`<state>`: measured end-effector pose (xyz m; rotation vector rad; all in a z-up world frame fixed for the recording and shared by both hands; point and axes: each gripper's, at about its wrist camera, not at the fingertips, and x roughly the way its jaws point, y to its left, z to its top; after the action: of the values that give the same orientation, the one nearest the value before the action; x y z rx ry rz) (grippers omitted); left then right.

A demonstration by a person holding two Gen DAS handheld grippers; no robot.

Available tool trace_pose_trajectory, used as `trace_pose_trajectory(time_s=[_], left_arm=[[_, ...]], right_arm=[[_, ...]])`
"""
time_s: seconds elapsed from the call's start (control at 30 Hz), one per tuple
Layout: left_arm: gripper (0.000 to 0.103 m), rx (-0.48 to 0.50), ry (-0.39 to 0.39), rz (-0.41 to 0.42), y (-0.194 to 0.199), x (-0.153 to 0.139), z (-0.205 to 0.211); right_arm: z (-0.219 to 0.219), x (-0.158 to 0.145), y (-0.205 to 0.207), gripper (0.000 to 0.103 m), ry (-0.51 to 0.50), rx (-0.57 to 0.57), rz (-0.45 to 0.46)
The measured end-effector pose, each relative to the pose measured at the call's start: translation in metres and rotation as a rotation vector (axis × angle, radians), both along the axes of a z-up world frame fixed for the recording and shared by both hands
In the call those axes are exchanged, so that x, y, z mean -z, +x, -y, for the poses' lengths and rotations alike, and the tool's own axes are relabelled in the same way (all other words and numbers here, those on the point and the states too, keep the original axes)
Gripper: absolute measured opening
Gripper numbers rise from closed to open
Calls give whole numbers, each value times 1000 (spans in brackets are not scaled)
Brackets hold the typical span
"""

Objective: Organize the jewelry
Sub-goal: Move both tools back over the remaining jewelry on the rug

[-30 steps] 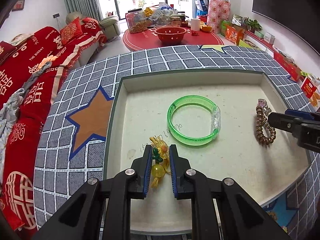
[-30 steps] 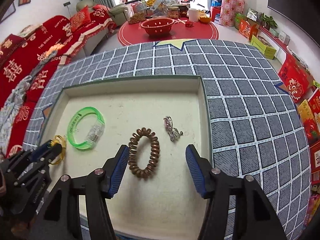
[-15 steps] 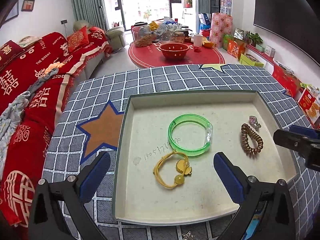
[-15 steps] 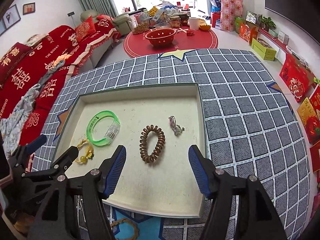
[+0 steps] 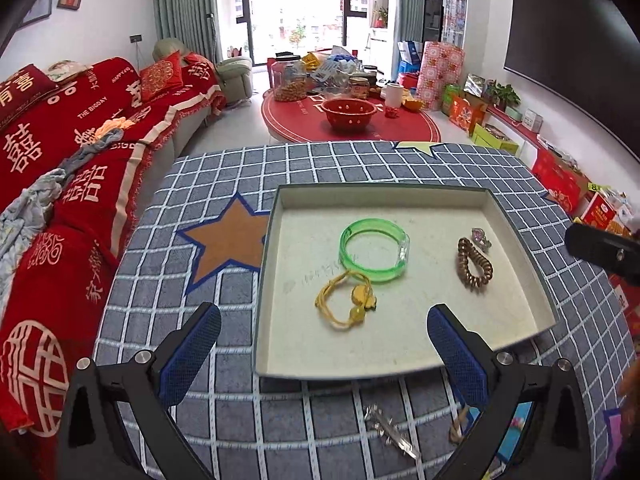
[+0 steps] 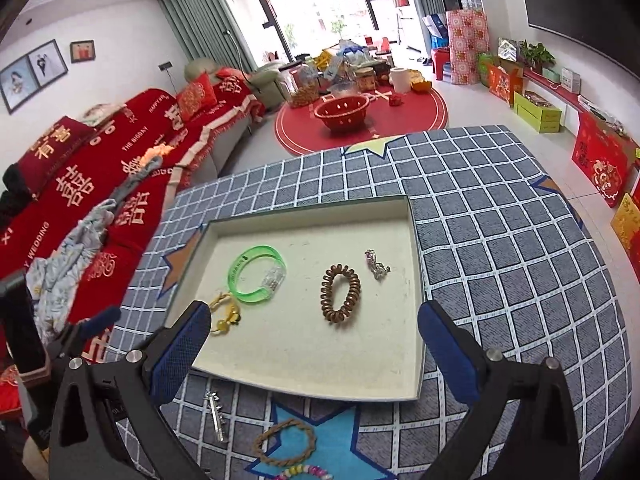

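Note:
A shallow white tray [image 5: 384, 354] [image 6: 304, 372] sits on the checked tablecloth. In it lie a green bangle [image 5: 374, 250] [image 6: 257, 275], a yellow cord bracelet with beads [image 5: 346, 303] [image 6: 225, 312], a brown coil hair tie [image 5: 474, 264] [image 6: 340, 294] and a small silver piece [image 5: 481, 238] [image 6: 376, 264]. My left gripper [image 5: 324, 354] is open and empty, held above the tray's near edge. My right gripper [image 6: 314, 354] is open and empty, also back over the near edge. On the cloth in front of the tray lie a silver clip [image 5: 390, 432] [image 6: 216, 410], a braided brown bracelet [image 6: 286, 442] and a coloured bead bracelet [image 6: 304, 472].
A red sofa [image 5: 60, 184] runs along the left of the table. A red round table with a red bowl [image 5: 349, 114] and jars stands beyond. Boxes line the right wall [image 6: 600, 156]. The right gripper's body shows at the right edge of the left wrist view [image 5: 604, 252].
My left gripper let go of the yellow cord bracelet in the tray, opened wide and drew back and up. My right gripper also drew back from the hair tie, staying open.

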<state>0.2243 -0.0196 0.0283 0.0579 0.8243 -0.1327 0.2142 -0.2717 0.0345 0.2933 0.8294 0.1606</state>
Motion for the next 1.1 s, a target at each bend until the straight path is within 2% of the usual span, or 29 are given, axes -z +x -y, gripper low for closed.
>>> trace_pose_trajectory(time_s=[0.2, 0.43, 0.57, 1.1], left_arm=[[103, -29, -14, 2, -35, 7, -12], [103, -66, -32, -8, -58, 15, -24], [103, -53, -63, -45, -67, 21, -28], [103, -16, -44, -147, -100, 58, -13]], right_arm=[[2, -8, -26, 103, 22, 19, 41], [1, -12, -50, 103, -14, 41, 24], [3, -13, -66, 103, -18, 46, 18], [3, 32, -132, 103, -105, 27, -106]])
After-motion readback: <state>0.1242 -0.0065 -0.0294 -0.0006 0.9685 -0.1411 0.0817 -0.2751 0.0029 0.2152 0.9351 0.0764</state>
